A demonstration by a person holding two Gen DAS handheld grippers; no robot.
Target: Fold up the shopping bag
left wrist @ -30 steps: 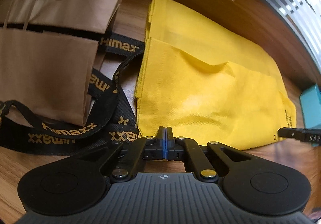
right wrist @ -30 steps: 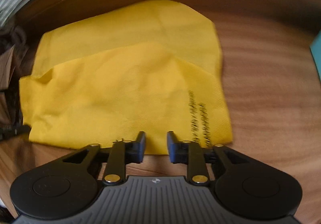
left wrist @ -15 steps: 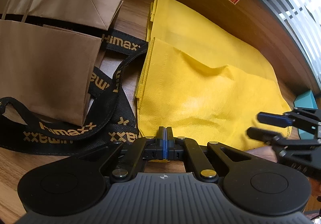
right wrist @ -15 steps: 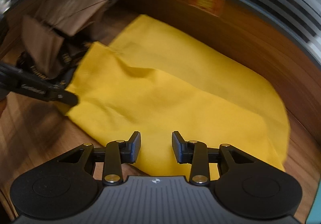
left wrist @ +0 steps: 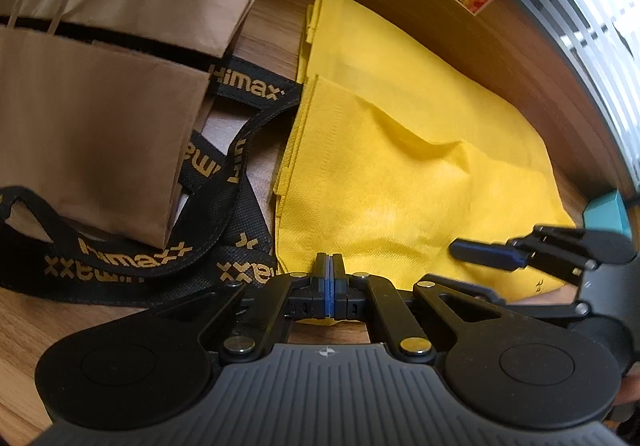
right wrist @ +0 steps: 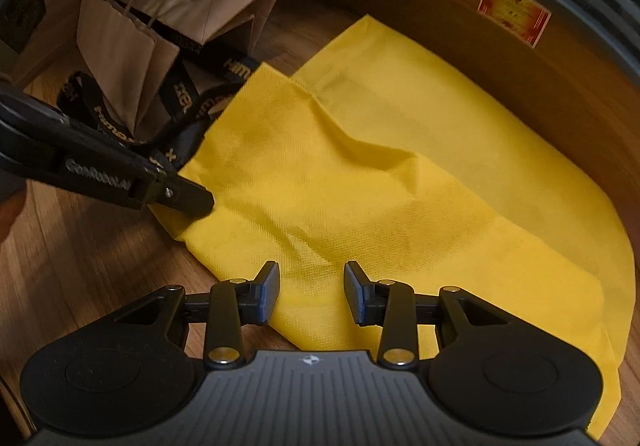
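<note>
Left wrist view: a wooden counter [left wrist: 264, 18] sits under window blinds [left wrist: 580, 6]. The yellow shopping bag [left wrist: 400, 166] lies flat at the middle. The left tool [left wrist: 330, 266] is pinched tight on its near edge at 6 o'clock. Brown paper bags [left wrist: 100, 118] sit at 10 o'clock.

Right wrist view: the same counter [right wrist: 80, 254]. The right tool [right wrist: 312, 292] hangs open over the bag's [right wrist: 360, 186] near edge, gripping nothing. The left tool [right wrist: 200, 202] bites the bag's corner at 9 o'clock.
</note>
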